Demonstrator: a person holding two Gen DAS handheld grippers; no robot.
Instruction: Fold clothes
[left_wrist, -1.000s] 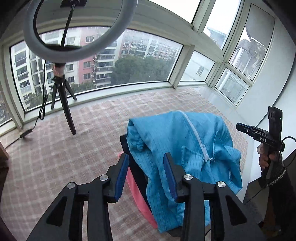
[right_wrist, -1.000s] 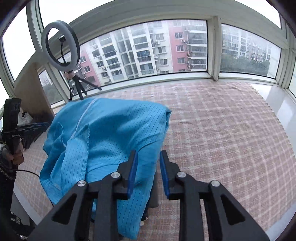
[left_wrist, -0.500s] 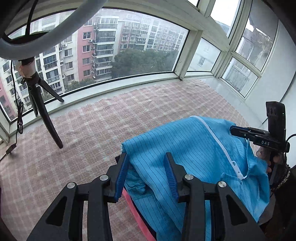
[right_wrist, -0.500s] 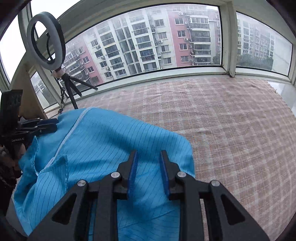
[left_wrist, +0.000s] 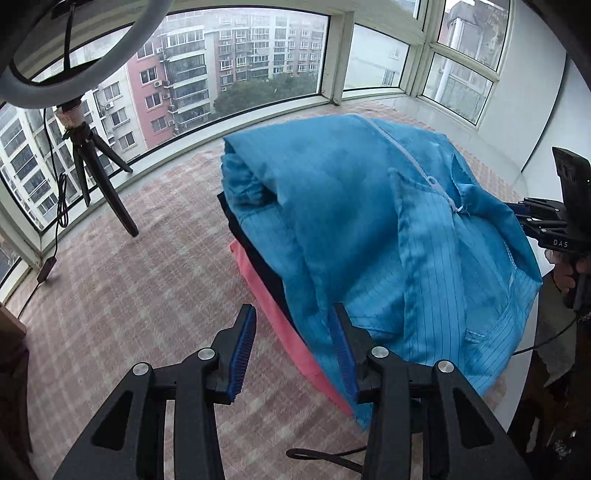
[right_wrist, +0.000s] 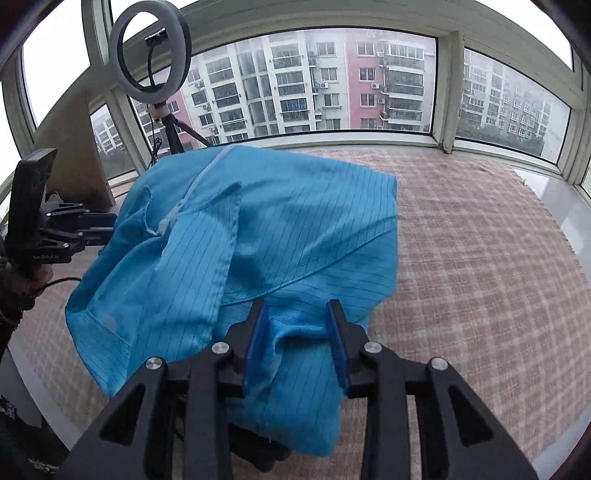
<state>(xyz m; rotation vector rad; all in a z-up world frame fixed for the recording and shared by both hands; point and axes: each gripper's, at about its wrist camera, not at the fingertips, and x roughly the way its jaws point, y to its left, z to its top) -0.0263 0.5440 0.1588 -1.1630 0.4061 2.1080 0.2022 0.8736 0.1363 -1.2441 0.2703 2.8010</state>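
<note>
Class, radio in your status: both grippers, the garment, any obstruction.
Left gripper open, nothing between. Right gripper just opening, blue garment bunched between. Garment draped over pile; tripod stands clear.

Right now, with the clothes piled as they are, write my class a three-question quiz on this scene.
1. True or false: the ring light stands on top of the blue garment.
2. What colour is the lowest garment visible in the pile under the blue one? A pink, B green, C yellow.
3. Fill in: a white ___ runs down the blue garment.

Key: 1 false, it stands by the window. 2 A. 3 zip.
</note>
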